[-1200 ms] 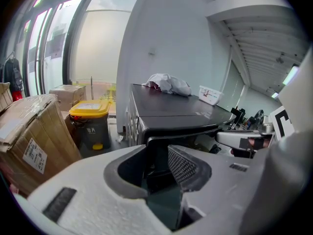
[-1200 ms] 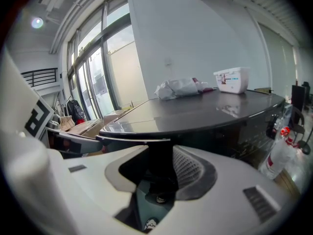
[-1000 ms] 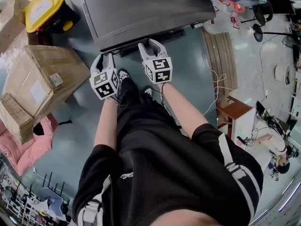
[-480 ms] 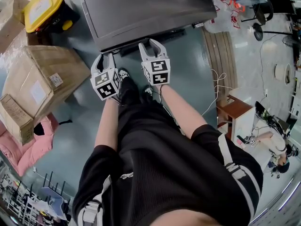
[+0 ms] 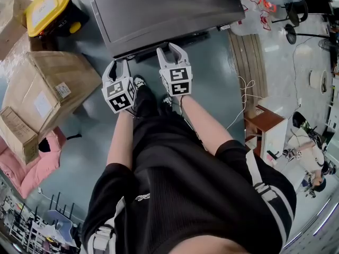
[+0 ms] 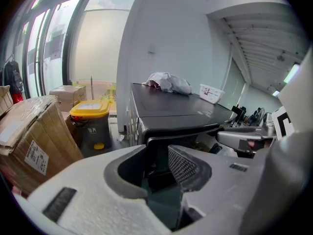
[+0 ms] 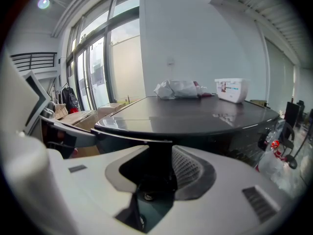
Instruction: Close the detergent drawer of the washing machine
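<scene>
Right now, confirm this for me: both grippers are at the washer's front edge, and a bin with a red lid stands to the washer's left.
One detail is wrong: the bin's lid is yellow, not red, as the head view shows. The rest stands: the left gripper and right gripper are at the washer's front edge, and the bin stands to its left.

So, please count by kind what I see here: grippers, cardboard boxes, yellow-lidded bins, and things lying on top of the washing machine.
Grippers: 2 (left gripper, right gripper)
Cardboard boxes: 3
Yellow-lidded bin: 1
White tub on the washing machine: 1
Crumpled bundle on it: 1
Total: 8
</scene>
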Action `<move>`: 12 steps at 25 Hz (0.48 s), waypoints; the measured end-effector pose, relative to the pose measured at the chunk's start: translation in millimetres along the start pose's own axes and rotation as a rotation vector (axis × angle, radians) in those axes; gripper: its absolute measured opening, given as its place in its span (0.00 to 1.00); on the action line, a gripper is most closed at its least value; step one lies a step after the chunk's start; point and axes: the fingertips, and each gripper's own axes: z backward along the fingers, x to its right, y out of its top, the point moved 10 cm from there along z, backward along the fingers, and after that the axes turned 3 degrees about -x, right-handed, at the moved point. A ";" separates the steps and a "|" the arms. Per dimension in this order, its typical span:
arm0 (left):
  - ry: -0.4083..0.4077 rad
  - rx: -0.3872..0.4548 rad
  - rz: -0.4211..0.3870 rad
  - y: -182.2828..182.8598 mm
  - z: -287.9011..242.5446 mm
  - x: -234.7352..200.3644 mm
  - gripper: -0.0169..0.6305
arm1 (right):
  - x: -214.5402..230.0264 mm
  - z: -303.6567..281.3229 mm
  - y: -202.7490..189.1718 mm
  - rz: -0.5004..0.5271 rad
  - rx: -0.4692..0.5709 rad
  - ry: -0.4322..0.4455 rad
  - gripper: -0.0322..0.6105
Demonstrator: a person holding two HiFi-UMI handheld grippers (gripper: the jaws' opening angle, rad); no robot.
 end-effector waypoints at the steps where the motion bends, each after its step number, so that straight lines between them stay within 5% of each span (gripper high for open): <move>1: 0.000 0.000 0.000 0.1 -0.1 -0.5 0.24 | -0.5 -0.5 0.3 0.004 -0.004 0.001 0.26; 12: -0.014 -0.009 -0.006 1.4 -1.3 -1.9 0.25 | -1.3 -1.6 1.9 0.008 -0.033 -0.011 0.26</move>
